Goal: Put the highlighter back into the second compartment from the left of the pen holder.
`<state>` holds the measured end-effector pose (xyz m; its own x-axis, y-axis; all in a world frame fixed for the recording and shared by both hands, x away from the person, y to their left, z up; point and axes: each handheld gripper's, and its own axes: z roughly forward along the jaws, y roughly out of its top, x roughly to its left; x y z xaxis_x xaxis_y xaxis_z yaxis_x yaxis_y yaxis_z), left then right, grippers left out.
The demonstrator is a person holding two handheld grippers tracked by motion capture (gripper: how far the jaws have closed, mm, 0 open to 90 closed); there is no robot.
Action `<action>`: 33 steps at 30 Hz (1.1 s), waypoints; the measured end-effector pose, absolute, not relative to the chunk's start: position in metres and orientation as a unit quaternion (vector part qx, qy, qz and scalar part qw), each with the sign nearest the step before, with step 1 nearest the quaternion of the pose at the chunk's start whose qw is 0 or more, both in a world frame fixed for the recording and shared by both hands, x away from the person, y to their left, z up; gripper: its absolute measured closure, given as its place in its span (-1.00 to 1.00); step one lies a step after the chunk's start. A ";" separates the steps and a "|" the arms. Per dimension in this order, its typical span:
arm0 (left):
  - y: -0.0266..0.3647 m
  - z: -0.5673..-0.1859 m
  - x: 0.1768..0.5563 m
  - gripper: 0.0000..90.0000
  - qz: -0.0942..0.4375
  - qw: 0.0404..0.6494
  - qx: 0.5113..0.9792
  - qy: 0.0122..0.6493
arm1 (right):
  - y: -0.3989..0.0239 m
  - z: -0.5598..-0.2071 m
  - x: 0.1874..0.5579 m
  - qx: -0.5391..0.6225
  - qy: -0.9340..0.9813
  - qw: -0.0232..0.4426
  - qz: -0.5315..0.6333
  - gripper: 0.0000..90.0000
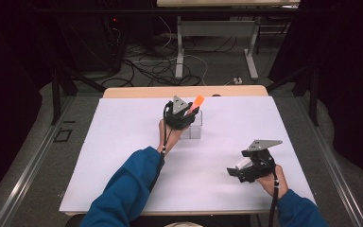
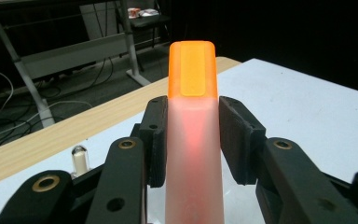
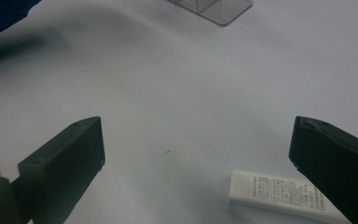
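My left gripper point(image 1: 182, 115) is shut on an orange-capped highlighter point(image 1: 197, 100) with a pale translucent body. It holds the highlighter tilted above a clear plastic holder point(image 1: 194, 130) at the middle of the white table top. In the left gripper view, both black pads point(image 2: 157, 140) press the highlighter's body point(image 2: 192, 154), and the cap sticks out past them. My right gripper point(image 1: 240, 171) rests at the right front, open wide. Between its jaws point(image 3: 198, 158), close to the right one, a small white printed eraser-like block point(image 3: 279, 193) lies flat on the table.
A white sheet point(image 1: 123, 156) covers the table, with a wooden strip point(image 1: 137, 91) along its far edge. A corner of the clear holder point(image 3: 214, 7) shows far ahead of the right gripper. Desk legs and cables point(image 1: 170, 66) lie on the floor beyond.
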<state>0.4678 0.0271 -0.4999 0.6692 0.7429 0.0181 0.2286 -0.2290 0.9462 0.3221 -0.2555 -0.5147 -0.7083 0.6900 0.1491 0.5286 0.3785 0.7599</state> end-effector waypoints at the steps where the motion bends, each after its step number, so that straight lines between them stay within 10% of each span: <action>1: 0.028 -0.500 0.467 0.43 0.248 0.524 0.747 0.326 | -0.256 -0.515 0.322 0.369 0.825 0.097 0.418 -0.94; 12: 0.040 -0.502 0.459 0.40 0.243 0.501 0.763 0.329 | -0.256 -0.515 0.323 0.368 0.825 0.096 0.419 -0.94; 33: 0.082 -0.499 0.397 -0.54 0.204 0.446 0.817 0.304 | -0.255 -0.514 0.322 0.374 0.821 0.099 0.421 -0.94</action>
<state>0.3971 0.0821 -0.4990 0.7324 0.6780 0.0623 0.3143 -0.4179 0.8524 0.3215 -0.2548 -0.5141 -0.7003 0.6973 0.1529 0.5313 0.3660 0.7640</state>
